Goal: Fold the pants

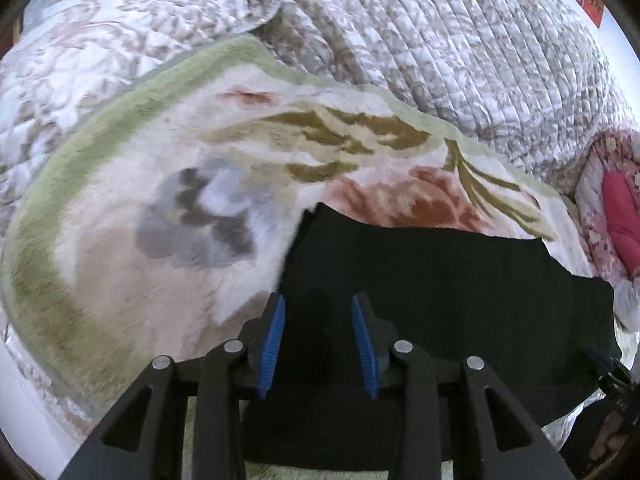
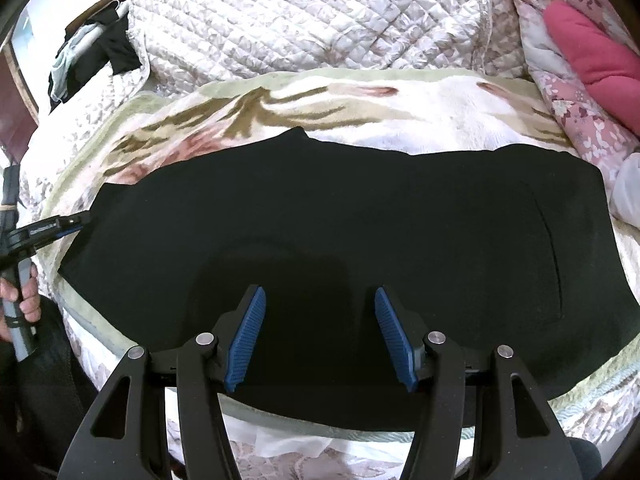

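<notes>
- Left gripper [image 1: 318, 312]: blue ribbed fingers [image 1: 275, 340] stand apart at the bottom middle of its view, holding nothing, above the pants' left end.
- Right gripper [image 2: 319, 308]: fingers spread wider, empty, over the near edge of the pants [image 2: 360, 232].
- The pants, black, matte and flat, lie across the frame's middle in a broad band on a fleecy flowered blanket [image 2: 420, 104].
- Likely mid-fold: next, each gripper should pinch an end and carry it over.
- A quilted cover [image 2: 300, 12] lies behind.

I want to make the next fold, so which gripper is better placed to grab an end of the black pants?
Probably the left gripper: it sits open at the end edge of the black pants. The right gripper hovers open over their middle.
</notes>
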`<state>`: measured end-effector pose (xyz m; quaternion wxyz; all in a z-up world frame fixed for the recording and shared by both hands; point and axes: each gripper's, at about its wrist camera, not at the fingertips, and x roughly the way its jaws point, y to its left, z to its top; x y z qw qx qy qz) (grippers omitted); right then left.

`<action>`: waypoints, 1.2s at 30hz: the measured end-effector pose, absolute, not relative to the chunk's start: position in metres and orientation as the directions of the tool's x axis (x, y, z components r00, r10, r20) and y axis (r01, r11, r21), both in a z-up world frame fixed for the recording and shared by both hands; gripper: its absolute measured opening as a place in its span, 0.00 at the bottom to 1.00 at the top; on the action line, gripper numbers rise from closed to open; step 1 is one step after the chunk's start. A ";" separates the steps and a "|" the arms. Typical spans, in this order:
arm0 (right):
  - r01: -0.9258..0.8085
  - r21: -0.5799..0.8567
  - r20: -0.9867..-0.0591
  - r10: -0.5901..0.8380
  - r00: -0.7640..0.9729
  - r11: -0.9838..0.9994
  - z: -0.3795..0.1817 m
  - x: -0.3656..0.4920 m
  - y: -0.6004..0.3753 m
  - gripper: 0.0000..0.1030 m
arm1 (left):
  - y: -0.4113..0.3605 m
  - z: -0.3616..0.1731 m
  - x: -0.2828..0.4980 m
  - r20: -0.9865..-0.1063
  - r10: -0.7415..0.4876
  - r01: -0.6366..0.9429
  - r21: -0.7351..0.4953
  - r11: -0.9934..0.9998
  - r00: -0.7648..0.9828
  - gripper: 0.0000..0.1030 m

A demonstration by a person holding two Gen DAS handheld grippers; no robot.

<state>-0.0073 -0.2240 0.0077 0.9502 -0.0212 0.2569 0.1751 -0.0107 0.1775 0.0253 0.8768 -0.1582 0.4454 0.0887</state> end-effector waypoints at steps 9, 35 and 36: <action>-0.354 0.061 -0.492 0.337 0.803 0.933 0.006 -0.009 -0.223 0.56 | 0.183 0.015 -0.002 -0.820 0.061 -0.329 -0.159 0.931 0.570 0.38; -0.375 0.088 -0.468 0.371 0.802 0.923 0.010 -0.017 -0.217 0.56 | 0.171 0.015 0.001 -0.830 -0.086 -0.254 -0.266 0.930 0.552 0.07; -0.374 0.091 -0.466 0.372 0.803 0.923 0.010 -0.017 -0.218 0.56 | 0.170 0.020 0.000 -0.820 -0.103 -0.246 -0.286 0.926 0.563 0.06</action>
